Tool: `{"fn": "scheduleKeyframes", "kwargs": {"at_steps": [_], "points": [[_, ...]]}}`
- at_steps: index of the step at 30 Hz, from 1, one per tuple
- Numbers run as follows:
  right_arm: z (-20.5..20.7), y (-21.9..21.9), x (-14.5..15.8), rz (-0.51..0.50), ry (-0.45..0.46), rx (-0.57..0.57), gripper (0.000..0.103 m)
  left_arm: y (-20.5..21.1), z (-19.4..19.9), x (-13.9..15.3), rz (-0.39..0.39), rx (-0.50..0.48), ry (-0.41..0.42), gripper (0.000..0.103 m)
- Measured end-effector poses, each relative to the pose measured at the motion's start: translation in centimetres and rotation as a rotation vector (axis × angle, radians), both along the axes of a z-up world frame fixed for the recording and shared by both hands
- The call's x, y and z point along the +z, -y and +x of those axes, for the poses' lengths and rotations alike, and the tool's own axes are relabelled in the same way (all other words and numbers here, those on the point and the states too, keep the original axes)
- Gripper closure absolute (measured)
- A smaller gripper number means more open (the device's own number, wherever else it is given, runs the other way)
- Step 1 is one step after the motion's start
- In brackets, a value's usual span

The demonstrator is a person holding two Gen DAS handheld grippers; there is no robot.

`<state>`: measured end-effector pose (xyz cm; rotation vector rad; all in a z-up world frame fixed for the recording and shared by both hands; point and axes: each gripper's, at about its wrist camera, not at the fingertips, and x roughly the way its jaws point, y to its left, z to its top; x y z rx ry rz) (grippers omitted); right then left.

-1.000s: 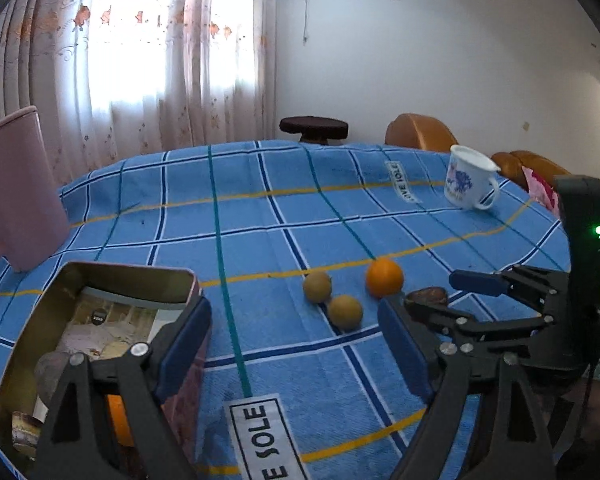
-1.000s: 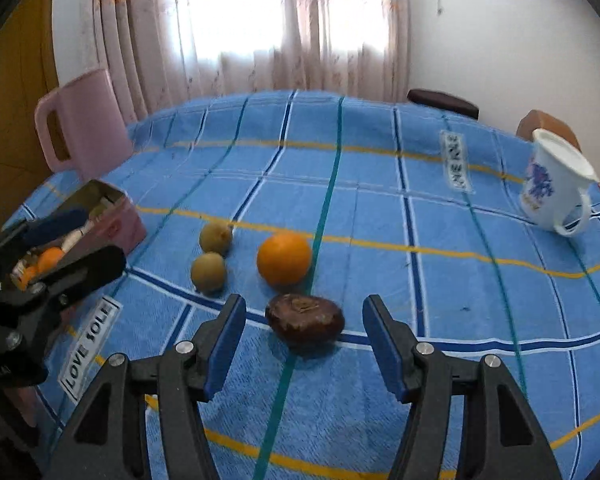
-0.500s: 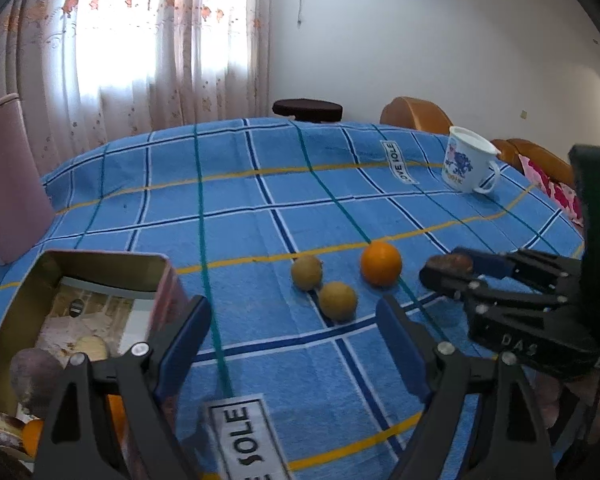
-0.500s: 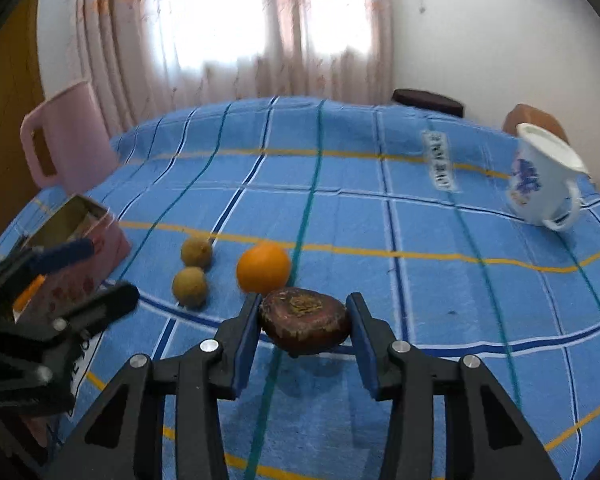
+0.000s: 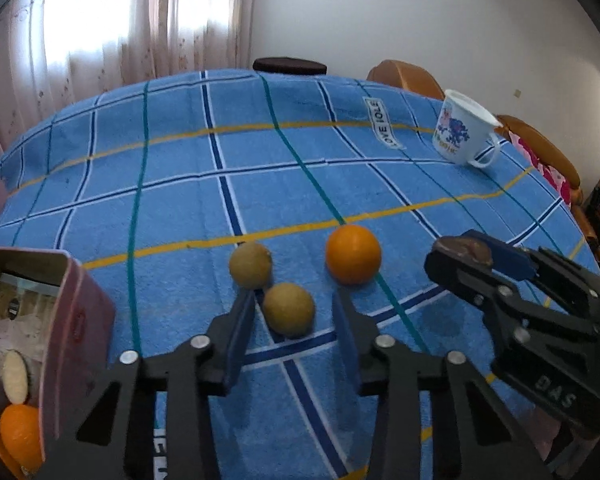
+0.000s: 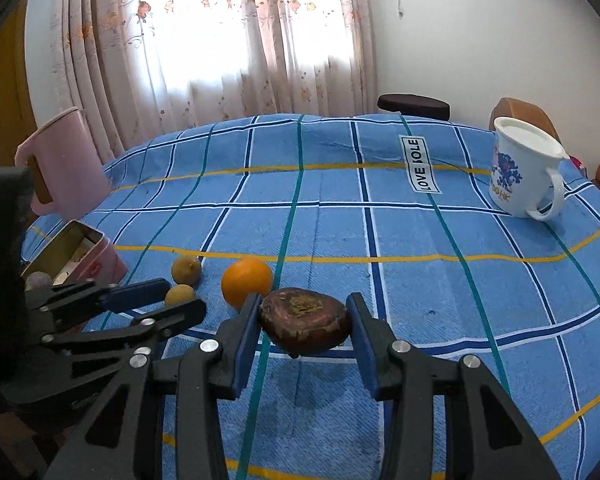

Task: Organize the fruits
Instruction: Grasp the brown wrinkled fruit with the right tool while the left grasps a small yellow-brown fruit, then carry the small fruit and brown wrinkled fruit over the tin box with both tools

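My left gripper (image 5: 294, 300) straddles a small yellow-brown fruit (image 5: 289, 310) on the blue checked cloth. Its jaws are closing, with a thin gap still on each side of the fruit. A second yellow-brown fruit (image 5: 250, 265) lies just beyond the left finger, and an orange (image 5: 353, 254) beyond the right one. My right gripper (image 6: 303, 304) is shut on a dark brown, flattish fruit (image 6: 304, 320), held slightly above the cloth over its shadow. At the left edge, a pink tin (image 5: 76, 320) holds another orange (image 5: 20, 436) and other pieces.
A white mug with a blue print (image 6: 520, 168) stands at the far right of the table. A pink pitcher (image 6: 64, 160) stands at the far left. Wooden chair backs (image 5: 408, 78) and a dark stool (image 6: 414, 102) lie beyond the table's far edge.
My left gripper came forward and down onto the nearer yellow-brown fruit and its jaws narrowed around it. My right gripper closed on the dark brown fruit and raised it slightly.
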<state>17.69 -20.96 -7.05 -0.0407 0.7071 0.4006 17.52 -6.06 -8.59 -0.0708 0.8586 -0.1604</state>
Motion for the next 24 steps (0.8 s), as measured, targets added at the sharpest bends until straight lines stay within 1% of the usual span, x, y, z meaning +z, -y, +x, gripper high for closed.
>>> {"fn": "scheduleKeyframes", "kwargs": {"at_steps": [2,3,8,24], "points": [[0.0,0.0,0.0,0.001,0.000,0.001,0.058,0.0,0.2,-0.3,-0.009,-0.008,-0.022,0.074],[0.0,0.0,0.1,0.004,0.001,0.004,0.058,-0.2,0.2,-0.3,-0.016,-0.005,-0.023,0.074],[-0.5,0.1,0.3,0.011,0.027,0.009,0.058,-0.2,-0.3,-0.1,-0.022,-0.015,-0.007,0.075],[-2.2,0.3,1.4,0.040,0.123,0.036,0.058,-0.2,-2.6,1.9,-0.020,-0.002,0.146,0.075]]}}
